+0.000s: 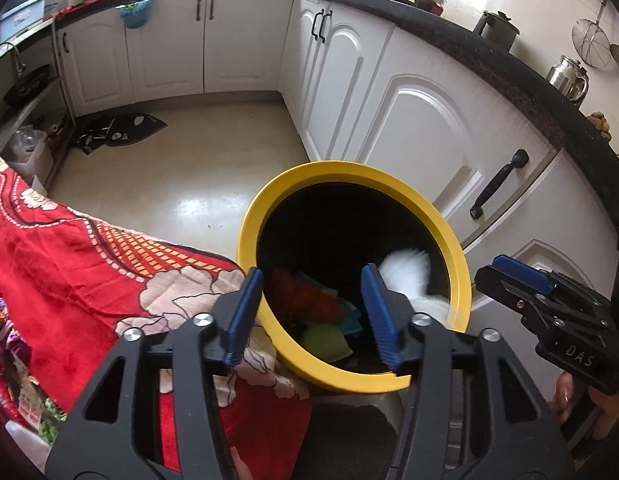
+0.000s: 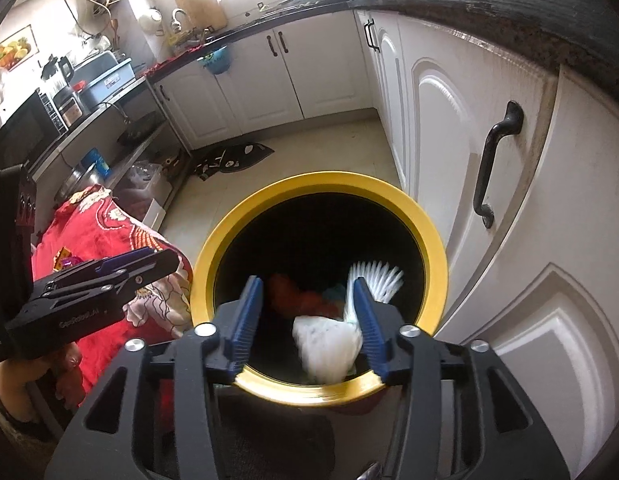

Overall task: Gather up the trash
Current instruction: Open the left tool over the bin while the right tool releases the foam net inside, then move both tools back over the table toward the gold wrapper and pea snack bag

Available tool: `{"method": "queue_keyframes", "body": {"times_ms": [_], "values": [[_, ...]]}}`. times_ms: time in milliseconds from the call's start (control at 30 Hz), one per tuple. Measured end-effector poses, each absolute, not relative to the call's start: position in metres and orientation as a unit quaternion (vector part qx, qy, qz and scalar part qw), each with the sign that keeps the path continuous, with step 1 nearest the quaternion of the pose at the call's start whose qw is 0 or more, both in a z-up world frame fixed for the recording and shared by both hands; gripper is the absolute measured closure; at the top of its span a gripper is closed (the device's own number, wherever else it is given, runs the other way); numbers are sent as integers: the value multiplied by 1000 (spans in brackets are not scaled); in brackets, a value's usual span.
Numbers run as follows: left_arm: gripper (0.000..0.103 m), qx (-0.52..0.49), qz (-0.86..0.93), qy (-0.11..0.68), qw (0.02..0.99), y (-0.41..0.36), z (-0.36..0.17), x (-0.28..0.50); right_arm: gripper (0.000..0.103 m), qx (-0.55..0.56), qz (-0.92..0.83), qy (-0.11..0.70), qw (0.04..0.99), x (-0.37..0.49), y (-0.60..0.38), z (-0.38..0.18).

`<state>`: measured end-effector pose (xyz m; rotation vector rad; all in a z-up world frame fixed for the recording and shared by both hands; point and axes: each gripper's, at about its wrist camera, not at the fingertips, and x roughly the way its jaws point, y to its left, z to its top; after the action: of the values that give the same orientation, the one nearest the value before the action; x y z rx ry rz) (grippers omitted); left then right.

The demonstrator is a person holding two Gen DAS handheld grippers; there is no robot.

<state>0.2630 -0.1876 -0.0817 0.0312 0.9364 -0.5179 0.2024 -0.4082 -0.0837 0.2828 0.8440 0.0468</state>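
Observation:
A yellow-rimmed trash bin [image 1: 455,248] with a dark inside stands on the floor by the cabinets; it also shows in the right wrist view [image 2: 433,264]. Red, green and teal scraps [image 1: 309,300] lie inside. A white crumpled wrapper [image 2: 329,336], blurred, is in the air inside the bin mouth between the right fingers, touching neither pad clearly; it shows in the left wrist view [image 1: 409,272]. My left gripper [image 1: 313,316] is open and empty over the bin's near rim. My right gripper [image 2: 307,324] is open over the bin, and appears from the side in the left view [image 1: 509,280].
A table under a red patterned cloth [image 1: 69,264] is left of the bin, with colourful packets [image 1: 1,320] on it. White cabinets [image 1: 421,128] with black handles stand right of the bin. A dark mat [image 1: 121,130] lies on the floor far back.

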Motion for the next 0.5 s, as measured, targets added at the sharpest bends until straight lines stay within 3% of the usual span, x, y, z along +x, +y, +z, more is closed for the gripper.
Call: {"method": "queue_keyframes", "body": {"times_ms": [200, 267, 500], "values": [[29, 6, -234, 436, 869, -176, -72, 260, 35, 150, 16, 392, 908, 197, -412, -74], [13, 5, -226, 430, 874, -171, -67, 258, 31, 152, 12, 384, 911, 195, -413, -70], [10, -3, -187, 409, 893, -149, -45, 252, 27, 149, 5, 362, 920, 190, -412, -54]]}}
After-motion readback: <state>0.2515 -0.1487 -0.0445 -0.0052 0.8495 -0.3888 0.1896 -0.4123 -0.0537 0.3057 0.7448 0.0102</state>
